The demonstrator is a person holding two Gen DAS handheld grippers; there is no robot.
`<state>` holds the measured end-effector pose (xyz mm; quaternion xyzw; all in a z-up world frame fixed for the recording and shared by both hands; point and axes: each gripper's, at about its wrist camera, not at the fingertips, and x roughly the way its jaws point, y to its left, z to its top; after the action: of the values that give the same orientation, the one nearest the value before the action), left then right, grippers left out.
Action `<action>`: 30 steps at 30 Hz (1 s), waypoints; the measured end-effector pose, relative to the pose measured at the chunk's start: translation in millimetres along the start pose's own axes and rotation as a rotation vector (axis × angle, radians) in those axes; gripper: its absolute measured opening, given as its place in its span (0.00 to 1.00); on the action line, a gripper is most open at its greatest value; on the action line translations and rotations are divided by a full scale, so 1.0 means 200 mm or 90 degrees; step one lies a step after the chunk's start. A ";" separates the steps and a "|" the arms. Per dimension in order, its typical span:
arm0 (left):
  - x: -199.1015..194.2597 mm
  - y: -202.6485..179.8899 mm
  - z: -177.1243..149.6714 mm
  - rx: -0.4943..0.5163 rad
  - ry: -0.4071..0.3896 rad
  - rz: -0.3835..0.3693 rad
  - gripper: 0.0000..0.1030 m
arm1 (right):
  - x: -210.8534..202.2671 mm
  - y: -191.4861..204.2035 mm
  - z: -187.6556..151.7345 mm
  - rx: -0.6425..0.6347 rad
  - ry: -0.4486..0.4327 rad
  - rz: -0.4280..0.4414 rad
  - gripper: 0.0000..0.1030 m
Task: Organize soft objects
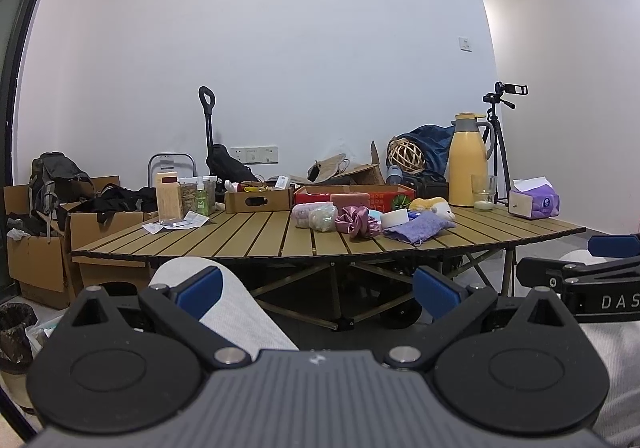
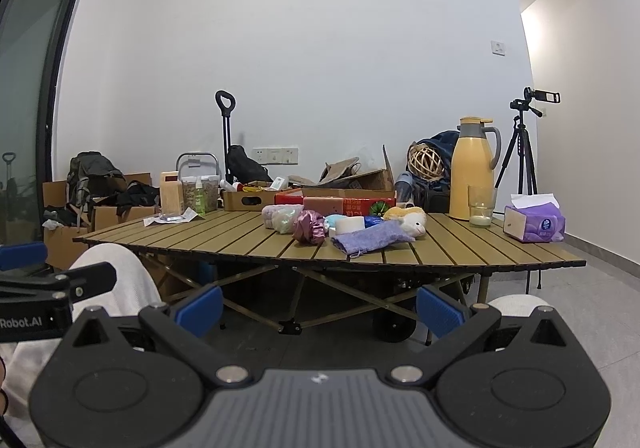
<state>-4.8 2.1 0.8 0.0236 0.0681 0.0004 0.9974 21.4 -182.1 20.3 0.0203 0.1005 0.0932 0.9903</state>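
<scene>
A heap of soft things lies mid-table: a pink satin scrunchie (image 1: 352, 220) (image 2: 308, 230), a purple knitted cloth (image 1: 416, 229) (image 2: 372, 238), a yellow and white plush toy (image 1: 436, 208) (image 2: 408, 218), a white sponge block (image 1: 394, 218) (image 2: 350, 225) and pale bagged bundles (image 1: 314, 215) (image 2: 280, 217). Behind them stands a red box (image 1: 372, 194) (image 2: 344, 202). My left gripper (image 1: 318, 294) is open and empty, held low in front of the table. My right gripper (image 2: 320, 308) is likewise open and empty, well short of the table edge.
The slatted folding table (image 1: 240, 236) (image 2: 460, 244) also carries a yellow thermos jug (image 1: 468, 160) (image 2: 474, 168), a glass (image 2: 481, 206), a purple tissue pack (image 1: 534, 202) (image 2: 536, 224), a cardboard tray (image 1: 258, 200) and jars at the left. A person's light-clad knees (image 1: 228, 300) (image 2: 116, 280) sit below. Boxes and bags crowd the floor left.
</scene>
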 end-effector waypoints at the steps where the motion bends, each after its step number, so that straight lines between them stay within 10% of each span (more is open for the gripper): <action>1: 0.00 0.00 0.00 0.000 0.001 0.000 1.00 | 0.00 0.00 0.00 0.000 0.001 0.000 1.00; 30: 0.02 0.01 0.00 -0.001 0.003 0.001 1.00 | -0.01 -0.01 0.00 0.003 0.002 -0.001 1.00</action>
<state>-0.2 3.9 0.3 0.0228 0.0703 0.0013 0.9973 20.1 -183.9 19.7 0.0222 0.1020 0.0922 0.9903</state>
